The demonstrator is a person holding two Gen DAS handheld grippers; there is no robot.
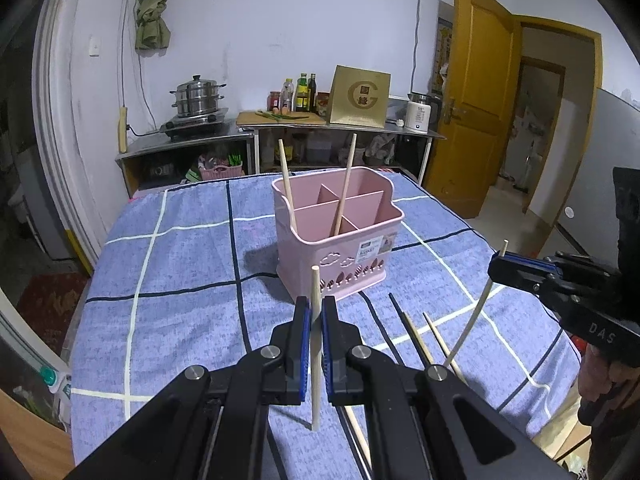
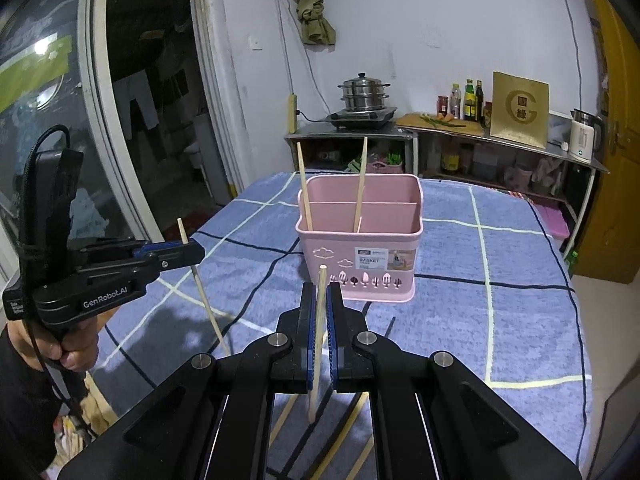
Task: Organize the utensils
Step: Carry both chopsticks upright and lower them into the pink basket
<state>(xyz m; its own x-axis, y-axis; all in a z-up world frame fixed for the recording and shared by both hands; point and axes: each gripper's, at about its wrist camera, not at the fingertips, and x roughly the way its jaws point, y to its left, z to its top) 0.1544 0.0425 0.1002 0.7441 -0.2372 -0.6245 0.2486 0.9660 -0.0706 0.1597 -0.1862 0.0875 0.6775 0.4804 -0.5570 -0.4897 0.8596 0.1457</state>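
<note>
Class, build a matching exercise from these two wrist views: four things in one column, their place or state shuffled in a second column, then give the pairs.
Things
1. left gripper
2. pink basket
3. dark chopstick
4. steamer pot

Place or state
A. lying flat on the blue cloth
B. on the stove at the back
C. shut on a pale chopstick
D. holding two upright chopsticks

Pairs: 1-C, 2-D, 3-A, 4-B

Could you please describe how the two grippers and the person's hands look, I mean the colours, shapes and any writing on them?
Both grippers are matte black with blue pads inside the fingers and silver round pivot pins. The left gripper carries white "GenRobot.AI" lettering, a black cable looping above it, and a pistol-style handle; the bare hand around it shows a dark sleeve. The right gripper shows white letters "DAS" on its body.
</note>
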